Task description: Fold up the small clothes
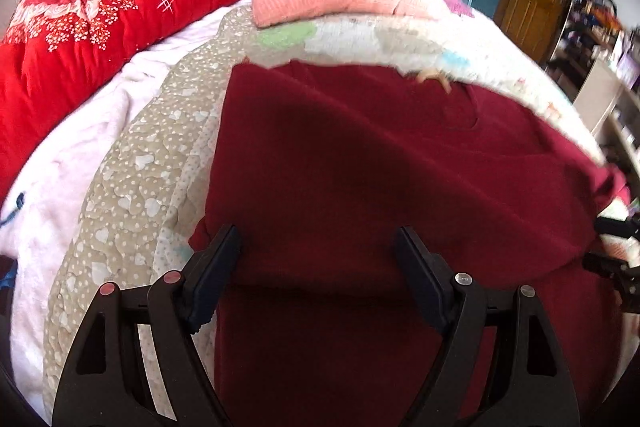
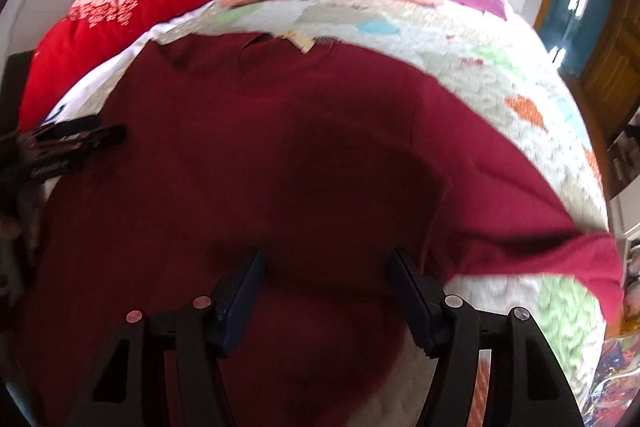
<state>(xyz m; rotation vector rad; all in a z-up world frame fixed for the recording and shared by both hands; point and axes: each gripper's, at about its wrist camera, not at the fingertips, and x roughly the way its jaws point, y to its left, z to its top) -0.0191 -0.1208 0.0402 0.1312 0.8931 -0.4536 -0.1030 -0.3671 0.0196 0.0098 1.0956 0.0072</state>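
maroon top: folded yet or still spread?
Spread: the maroon top lies flat on the quilt, neck label at the far edge, one sleeve out sideways.

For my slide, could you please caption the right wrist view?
Open right gripper poised over a dark red shirt spread on the patterned quilt.

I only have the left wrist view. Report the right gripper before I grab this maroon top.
Observer: The right gripper is open over the maroon top, with nothing pinched.
Operator: Give me the sleeve on that side.
Observer: The sleeve lies stretched out sideways on the patchwork quilt, unfolded.
Operator: Now the top's side edge.
Observer: It runs under the finger nearer the sleeve; the quilt shows just beyond it.
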